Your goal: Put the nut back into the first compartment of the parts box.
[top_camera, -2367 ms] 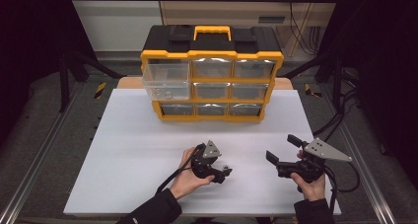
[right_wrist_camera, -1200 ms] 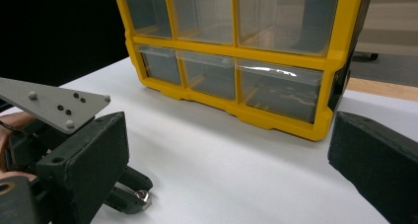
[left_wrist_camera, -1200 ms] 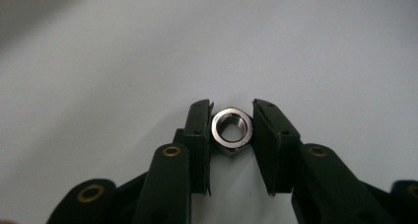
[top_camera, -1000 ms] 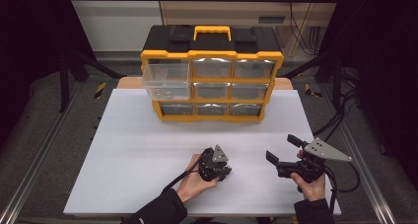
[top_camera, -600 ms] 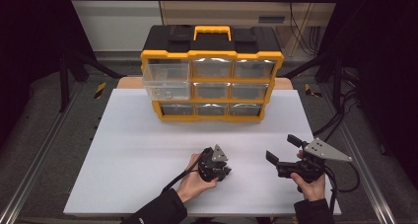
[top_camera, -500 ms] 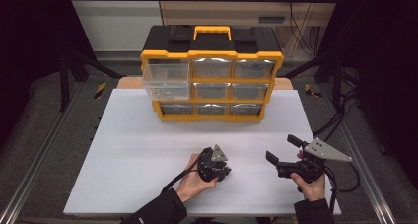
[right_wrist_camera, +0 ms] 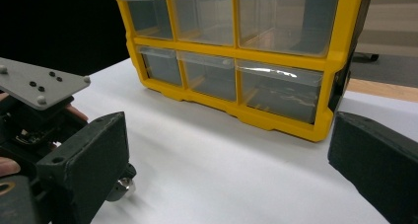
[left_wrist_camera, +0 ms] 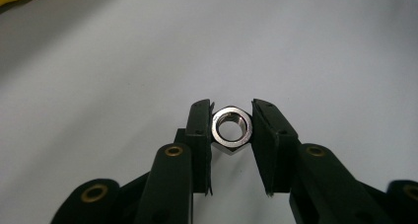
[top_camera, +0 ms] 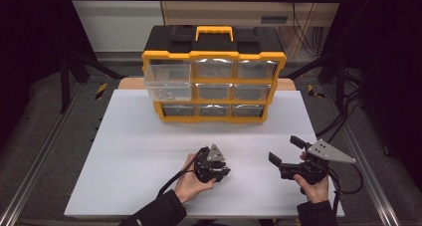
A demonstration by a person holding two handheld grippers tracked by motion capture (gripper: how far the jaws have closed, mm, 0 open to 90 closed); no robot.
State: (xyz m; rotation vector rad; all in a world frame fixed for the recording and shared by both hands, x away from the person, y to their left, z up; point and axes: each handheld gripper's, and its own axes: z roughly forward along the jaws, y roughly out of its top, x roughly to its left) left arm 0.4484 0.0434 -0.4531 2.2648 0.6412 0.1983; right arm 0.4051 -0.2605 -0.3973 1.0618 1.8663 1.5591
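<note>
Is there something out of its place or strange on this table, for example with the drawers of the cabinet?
One thing stands out: the top-left drawer of the yellow organizer is pulled out past its frame, while the other drawers sit flush. Otherwise, a steel hex nut sits between the pads of the left gripper, and the right gripper is open above the white table.

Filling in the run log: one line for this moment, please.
left gripper: shut on hex nut | right gripper: open, nothing between jaws | top-left drawer: pulled out

No readable text, no labels, no numbers — anywhere
</note>
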